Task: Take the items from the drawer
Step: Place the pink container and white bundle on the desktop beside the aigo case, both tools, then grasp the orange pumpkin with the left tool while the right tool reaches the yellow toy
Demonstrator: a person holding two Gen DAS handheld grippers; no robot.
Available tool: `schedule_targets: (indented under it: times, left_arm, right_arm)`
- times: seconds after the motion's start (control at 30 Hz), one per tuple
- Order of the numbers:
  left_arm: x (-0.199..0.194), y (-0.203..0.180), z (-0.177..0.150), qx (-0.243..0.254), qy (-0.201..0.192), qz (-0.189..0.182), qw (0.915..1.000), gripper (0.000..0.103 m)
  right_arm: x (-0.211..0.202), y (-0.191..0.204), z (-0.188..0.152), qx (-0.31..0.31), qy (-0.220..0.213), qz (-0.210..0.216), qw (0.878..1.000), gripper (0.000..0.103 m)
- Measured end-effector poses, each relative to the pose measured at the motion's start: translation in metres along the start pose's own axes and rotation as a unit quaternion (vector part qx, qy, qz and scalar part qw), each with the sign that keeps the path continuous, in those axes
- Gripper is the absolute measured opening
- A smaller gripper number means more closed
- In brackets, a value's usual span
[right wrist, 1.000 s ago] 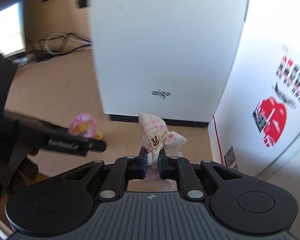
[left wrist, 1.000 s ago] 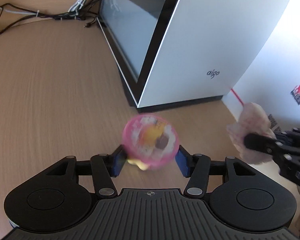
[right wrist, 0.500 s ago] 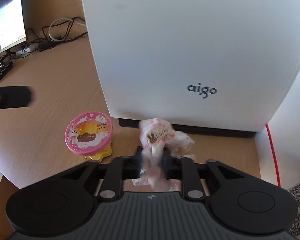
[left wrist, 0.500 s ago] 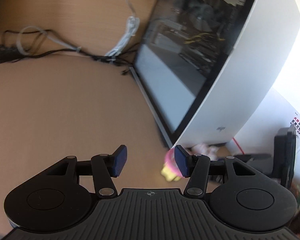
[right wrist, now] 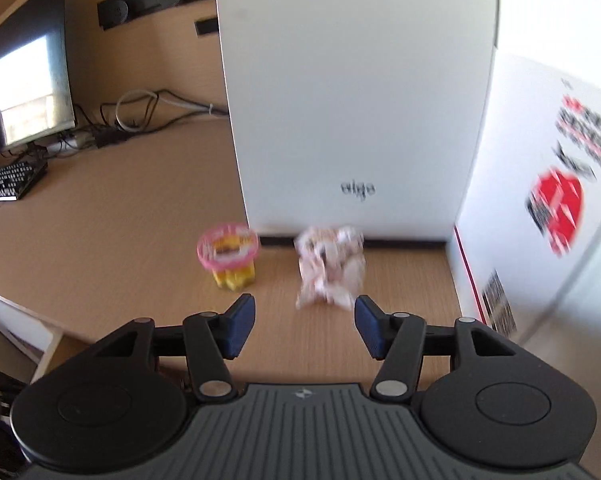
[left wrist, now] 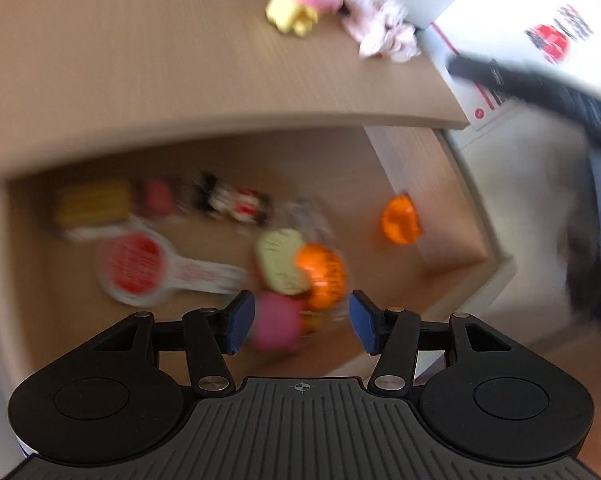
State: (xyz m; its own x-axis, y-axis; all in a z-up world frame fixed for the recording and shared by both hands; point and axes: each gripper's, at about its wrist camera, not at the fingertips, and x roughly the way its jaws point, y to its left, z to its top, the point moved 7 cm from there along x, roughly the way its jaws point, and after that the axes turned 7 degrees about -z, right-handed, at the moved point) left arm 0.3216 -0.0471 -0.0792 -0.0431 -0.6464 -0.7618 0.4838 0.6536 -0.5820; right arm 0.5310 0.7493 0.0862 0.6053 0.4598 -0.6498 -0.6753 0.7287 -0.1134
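The open drawer (left wrist: pixel 428 184) still holds toys; a pink one (left wrist: pixel 276 326) lies just below the left tongs (left wrist: pixel 300 322), spread wide and empty. The right tongs (right wrist: pixel 304 326) are opening, empty, over the counter (right wrist: pixel 120 220), its checked bundle (right wrist: pixel 330 266) released ahead.

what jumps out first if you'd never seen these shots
The open drawer under the desk edge, littered with bright toys: two orange balls, a pink one and a red-and-white paddle, with the left gripper open above them. On the desk, a pink-lidded cup and a pink cloth bundle sit before a white PC case, the right gripper opening, nothing between its jaws.
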Motion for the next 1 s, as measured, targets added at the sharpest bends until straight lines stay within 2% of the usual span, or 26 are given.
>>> schedule_targets:
  times: [0.07,0.17,0.37,0.53,0.57,0.6,0.67,0.83,1.0]
  left_arm:
    - [0.019,-0.007,0.005,-0.021,0.006,-0.002,0.9998,0.057]
    - [0.043,-0.013,0.007,-0.019,0.032,0.034,0.9987,0.057]
    - [0.079,-0.012,0.010,-0.019,0.092,0.092,0.9913,0.057]
    - [0.092,-0.029,0.013,0.044,0.110,0.135,0.9837,0.059]
    - [0.095,-0.032,0.013,0.061,0.112,0.145,0.9812,0.054]
    - [0.095,-0.034,0.013,0.077,0.108,0.153,0.9792,0.044]
    - [0.094,-0.036,0.011,0.085,0.104,0.140,0.9810,0.043]
    - [0.074,-0.031,0.006,0.062,0.081,0.092,0.9905,0.043]
    - [0.021,-0.019,0.003,0.027,0.019,0.041,0.9986,0.043]
  right_arm:
    - [-0.003,-0.005,-0.015,-0.003,0.019,-0.013,1.000,0.055]
    - [-0.009,-0.011,-0.030,-0.004,0.040,-0.028,0.999,0.055]
    - [-0.032,-0.029,-0.048,0.003,0.047,-0.044,0.998,0.055]
    - [-0.032,-0.034,-0.050,0.005,0.051,-0.058,0.997,0.055]
    - [-0.033,-0.034,-0.050,0.003,0.049,-0.059,0.997,0.055]
    - [-0.034,-0.034,-0.049,0.001,0.047,-0.060,0.997,0.055]
    - [-0.035,-0.034,-0.048,-0.001,0.043,-0.061,0.997,0.055]
    - [-0.030,-0.041,-0.049,0.011,0.053,-0.064,0.997,0.055]
    - [-0.008,-0.034,-0.060,0.020,0.107,-0.032,0.993,0.055]
